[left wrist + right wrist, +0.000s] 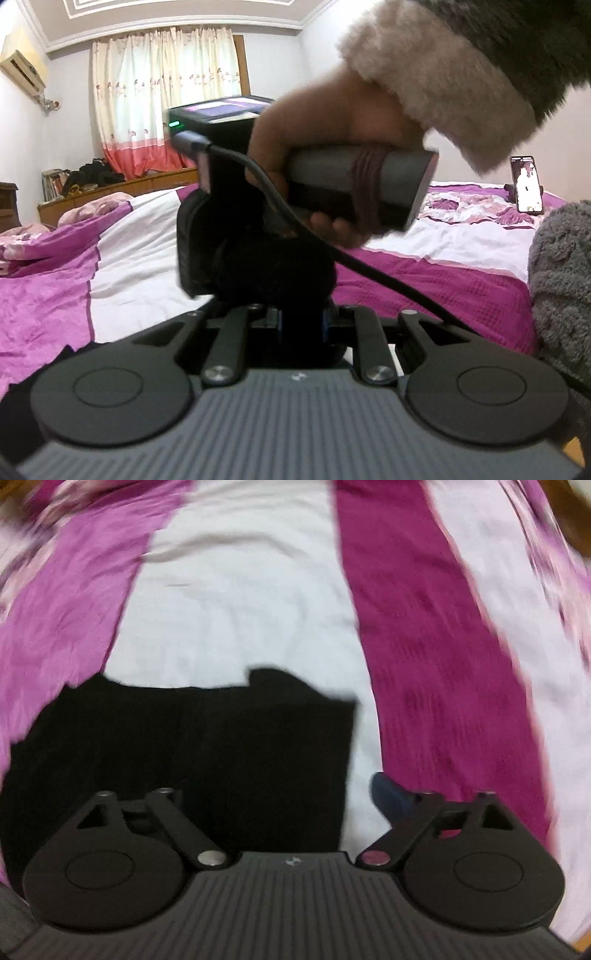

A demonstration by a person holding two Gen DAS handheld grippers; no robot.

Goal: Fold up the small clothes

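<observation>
The black cloth (184,753) lies flat and folded, a soft dark block on the bed cover (236,602), which has white, pink and purple stripes. The right gripper (295,794) hangs over it, jaws wide, holding nothing. The left gripper (301,314) is narrow; what it pinches is unclear.

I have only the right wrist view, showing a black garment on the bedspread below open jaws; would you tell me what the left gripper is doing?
Observer: The left gripper stands nearly closed, with what looks like a bunch of the black garment between its pads.
Operator: Thank you. Is anything else on the bed?
Observer: Yes, a phone stands propped on the bed at its far right side, with its screen lit.
</observation>
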